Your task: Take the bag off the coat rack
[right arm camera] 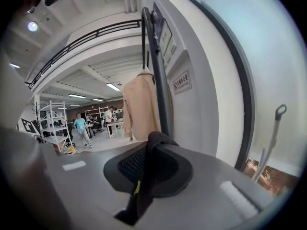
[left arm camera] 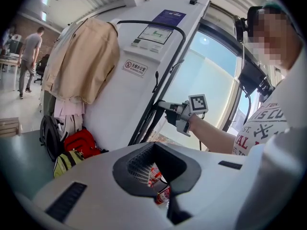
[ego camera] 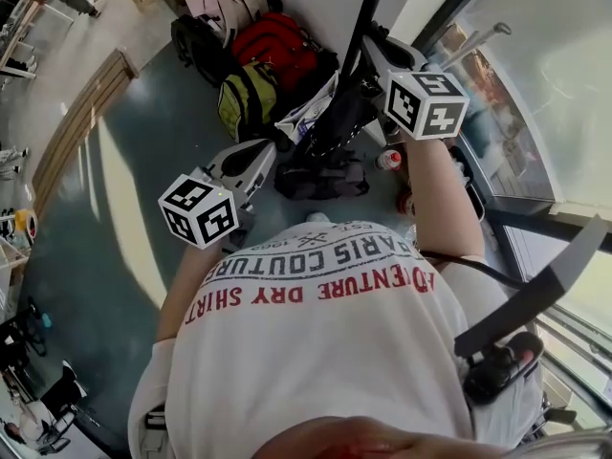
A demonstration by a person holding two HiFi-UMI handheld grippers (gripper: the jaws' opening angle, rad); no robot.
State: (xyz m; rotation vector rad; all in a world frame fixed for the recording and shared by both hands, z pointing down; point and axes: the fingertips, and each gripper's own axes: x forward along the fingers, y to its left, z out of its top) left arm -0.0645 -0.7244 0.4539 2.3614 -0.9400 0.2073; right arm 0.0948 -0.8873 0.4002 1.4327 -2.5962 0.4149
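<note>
Strap (right arm camera: pixel 142 186) of the bag (ego camera: pixel 322 175) is clamped in the closed right gripper (right arm camera: pixel 152 150), just beside the coat rack (right arm camera: pixel 160 80). It should be lifted clear before being drawn away. The left gripper (left arm camera: pixel 156 169) is held apart and empty. A wall stands close behind the rack, and open floor lies opposite.
</note>
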